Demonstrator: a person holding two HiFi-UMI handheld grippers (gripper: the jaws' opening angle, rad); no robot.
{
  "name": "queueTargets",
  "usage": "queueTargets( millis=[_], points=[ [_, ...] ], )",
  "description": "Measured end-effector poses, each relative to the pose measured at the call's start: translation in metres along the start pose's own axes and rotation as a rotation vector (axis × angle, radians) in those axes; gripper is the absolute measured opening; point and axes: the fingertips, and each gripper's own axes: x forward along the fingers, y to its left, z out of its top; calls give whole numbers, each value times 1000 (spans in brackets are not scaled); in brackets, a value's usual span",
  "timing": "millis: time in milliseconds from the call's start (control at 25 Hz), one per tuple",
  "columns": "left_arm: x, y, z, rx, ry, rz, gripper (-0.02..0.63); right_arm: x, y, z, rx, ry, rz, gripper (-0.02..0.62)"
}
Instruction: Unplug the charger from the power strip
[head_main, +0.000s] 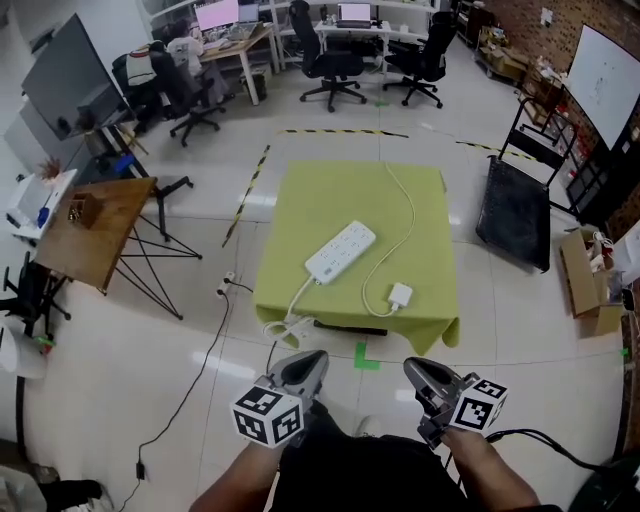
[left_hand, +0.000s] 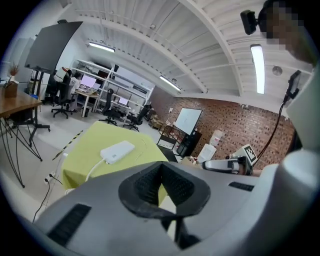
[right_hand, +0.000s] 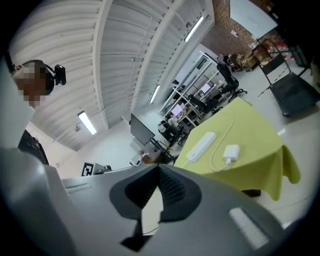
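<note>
A white power strip (head_main: 340, 251) lies on the green-covered table (head_main: 300, 215); its cord drops off the near left edge. The white charger (head_main: 399, 295) lies flat on the cloth to the strip's right, apart from it, and its thin cable loops toward the table's far side. Both grippers are held close to my body, short of the table. The left gripper (head_main: 312, 357) and right gripper (head_main: 415, 367) are shut with nothing in them. The strip (left_hand: 117, 151) shows far ahead in the left gripper view, and the strip (right_hand: 201, 145) and charger (right_hand: 231, 151) in the right gripper view.
A wooden side table (head_main: 95, 225) stands to the left, and a black cart (head_main: 515, 205) and cardboard box (head_main: 590, 280) to the right. Office chairs (head_main: 330, 60) and desks fill the back. A cable (head_main: 200, 370) trails over the floor on the left. Green tape (head_main: 366, 356) marks the floor.
</note>
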Motion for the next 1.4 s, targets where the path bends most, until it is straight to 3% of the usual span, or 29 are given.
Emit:
queueTargets(
  millis=[320,480,720,1400],
  points=[
    [-19,-8,-17,39,68,33,6,-14,17,-3,-127,31,-50,2],
    [-23,-7,-17,66,91,4,6,-8,24,-3,-210,25,-104,2],
    [-27,-2,-23,87,118,-50,6,10,34,-22,-346,98,-182,2],
    [-28,17,-14,118,138,-126,6,31,43,-52,-291,126,-265,0]
  ],
)
